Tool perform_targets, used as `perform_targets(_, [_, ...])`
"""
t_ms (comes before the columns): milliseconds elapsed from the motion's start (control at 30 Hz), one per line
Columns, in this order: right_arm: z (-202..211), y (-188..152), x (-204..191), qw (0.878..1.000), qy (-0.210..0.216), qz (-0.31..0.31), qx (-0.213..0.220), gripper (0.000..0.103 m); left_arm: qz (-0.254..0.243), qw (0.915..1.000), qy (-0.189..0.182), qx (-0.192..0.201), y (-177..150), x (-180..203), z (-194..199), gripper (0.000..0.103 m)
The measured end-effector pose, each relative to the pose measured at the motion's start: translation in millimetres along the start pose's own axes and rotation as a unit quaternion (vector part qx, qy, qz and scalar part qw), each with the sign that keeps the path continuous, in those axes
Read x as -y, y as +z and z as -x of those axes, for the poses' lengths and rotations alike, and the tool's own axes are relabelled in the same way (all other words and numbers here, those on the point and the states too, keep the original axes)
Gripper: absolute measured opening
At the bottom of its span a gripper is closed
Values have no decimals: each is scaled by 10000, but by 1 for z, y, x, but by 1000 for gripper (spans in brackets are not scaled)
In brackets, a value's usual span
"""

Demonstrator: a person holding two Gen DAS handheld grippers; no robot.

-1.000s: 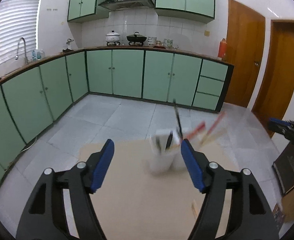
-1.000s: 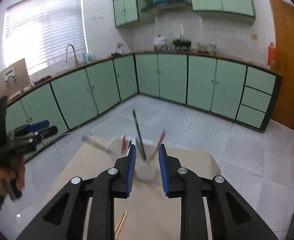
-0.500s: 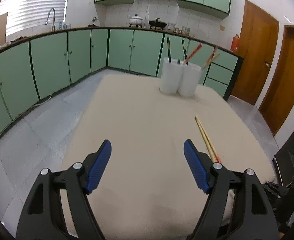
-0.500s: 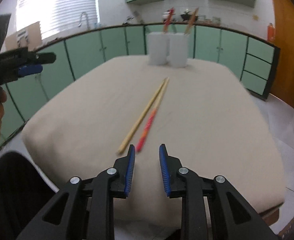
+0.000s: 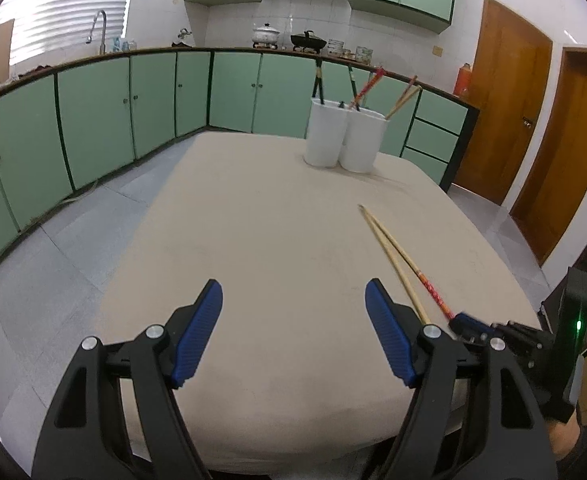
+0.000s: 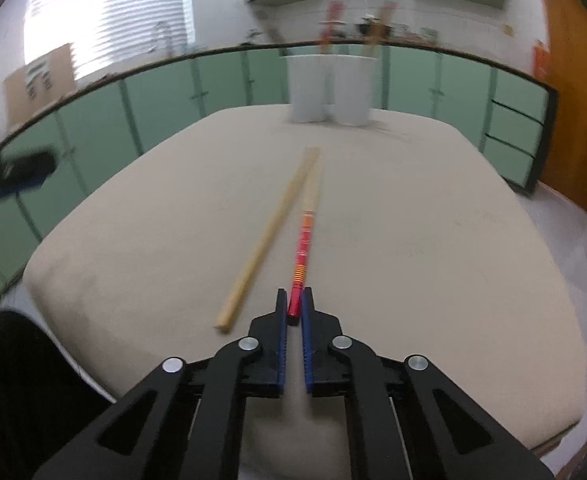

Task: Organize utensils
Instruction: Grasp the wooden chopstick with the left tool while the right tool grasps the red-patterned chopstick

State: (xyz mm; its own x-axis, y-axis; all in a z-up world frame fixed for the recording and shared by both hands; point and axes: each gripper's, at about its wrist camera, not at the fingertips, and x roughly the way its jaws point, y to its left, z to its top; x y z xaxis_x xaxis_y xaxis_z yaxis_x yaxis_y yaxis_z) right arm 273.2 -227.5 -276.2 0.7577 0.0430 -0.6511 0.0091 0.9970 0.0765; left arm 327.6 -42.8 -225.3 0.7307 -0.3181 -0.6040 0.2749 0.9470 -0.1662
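Note:
Two chopsticks lie on the beige table (image 5: 277,240): a plain wooden one (image 6: 271,232) and a red-handled one (image 6: 304,240). My right gripper (image 6: 294,307) is shut on the near end of the red-handled chopstick, low on the table. In the left wrist view the chopsticks (image 5: 397,256) lie to the right, and the right gripper (image 5: 469,326) shows at their near end. My left gripper (image 5: 293,300) is open and empty above the near table. Two white holders (image 5: 345,140) with several chopsticks stand at the far edge; they also show in the right wrist view (image 6: 329,88).
Green cabinets (image 5: 133,112) line the wall behind the table. Wooden doors (image 5: 505,128) stand at the right. A black device with a green light (image 5: 577,320) sits off the table's right side.
Both grippers came down from high over the holders to the near table. The right gripper moved forward onto the red-handled chopstick's end and closed on it. The left stayed open.

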Motion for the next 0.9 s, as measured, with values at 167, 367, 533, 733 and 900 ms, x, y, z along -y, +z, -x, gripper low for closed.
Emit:
perform_targets(167, [12,-3,34,9987,-370,-356,53,6,-130,9995,-249,-149,-18,42,-18,62])
perform_targets(367, [15,-7,57,9974,-379,-609,48,6,-478,9973,-456,-308,-46,100,-43,59])
perform_targets(533, [16,-11,60,9979,-343,-552,65,6,-530,9972,-389,-346,-54,122,-60,59])
perform_targets(733, [15,-9,61,9979,-305,-574,73,6,-515,9977,-250,-375,-59,126,-79,10])
perform_targets(900, [13,-7,57,9982,-289,-521,95,6,-342,9993,-95,-143,-62,115,-72,6])
